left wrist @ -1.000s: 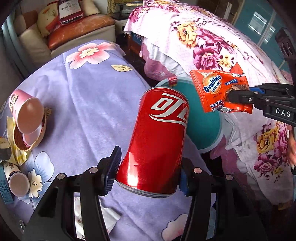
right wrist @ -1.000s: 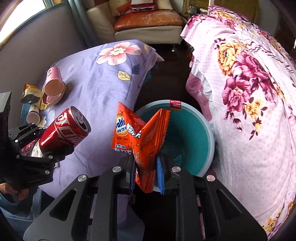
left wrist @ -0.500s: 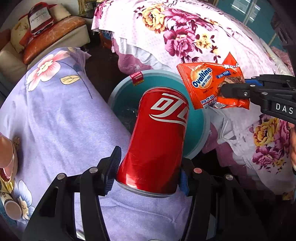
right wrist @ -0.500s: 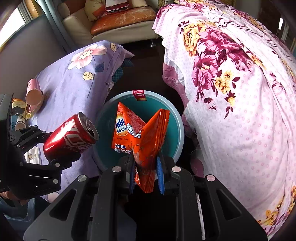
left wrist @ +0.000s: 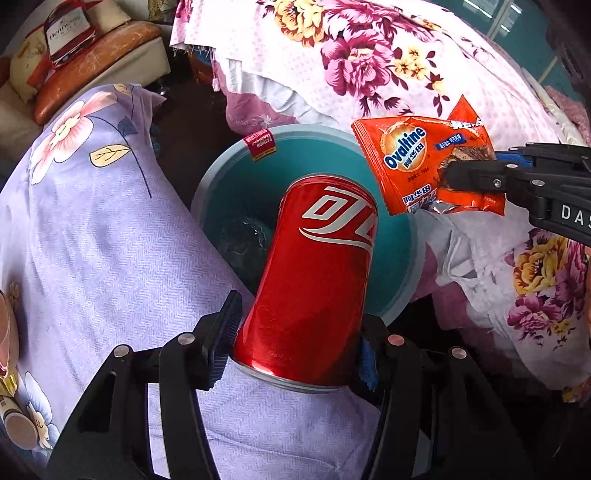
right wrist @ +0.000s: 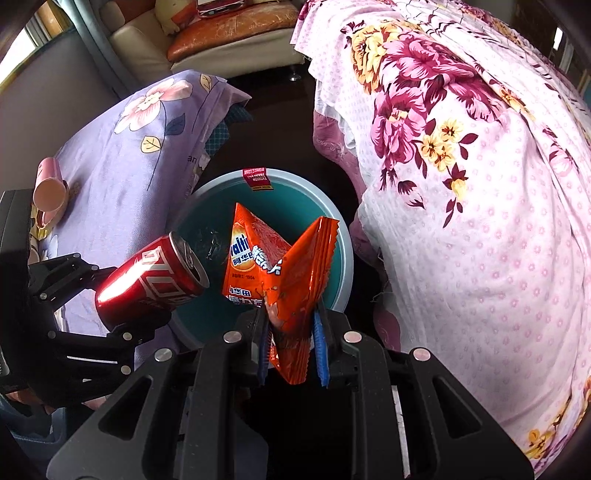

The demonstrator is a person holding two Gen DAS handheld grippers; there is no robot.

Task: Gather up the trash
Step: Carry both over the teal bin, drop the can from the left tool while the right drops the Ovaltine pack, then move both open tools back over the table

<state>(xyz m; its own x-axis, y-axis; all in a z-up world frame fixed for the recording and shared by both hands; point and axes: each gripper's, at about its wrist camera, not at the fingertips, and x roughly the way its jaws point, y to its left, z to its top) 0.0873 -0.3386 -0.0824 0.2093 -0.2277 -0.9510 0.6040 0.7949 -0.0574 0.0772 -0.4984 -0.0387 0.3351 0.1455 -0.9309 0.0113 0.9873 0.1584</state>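
A red soda can [left wrist: 317,280] is clamped near its base by my left gripper [left wrist: 297,343], which is shut on it. The can tilts out over a round teal bin [left wrist: 417,258] on the dark floor. My right gripper [right wrist: 291,343] is shut on a crumpled orange Ovaltine wrapper [right wrist: 280,273], which hangs above the same bin [right wrist: 343,236]. In the left wrist view the wrapper [left wrist: 413,162] and the right gripper [left wrist: 454,173] come in from the right over the bin's far rim. In the right wrist view the can [right wrist: 151,280] and the left gripper [right wrist: 110,299] sit at the bin's left edge.
A table under a purple floral cloth [left wrist: 92,240] flanks the bin on the left, with pink cups [right wrist: 50,184] and small paper cups [left wrist: 18,424] on it. A bed with a pink floral cover [right wrist: 461,184] rises on the right. A sofa [right wrist: 229,33] stands behind. Dark crumpled trash [left wrist: 243,236] lies inside the bin.
Both grippers have travelled from over the table side to above the bin and sunk a little. The bin now lies under the can and the wrapper. Both grips are unchanged.
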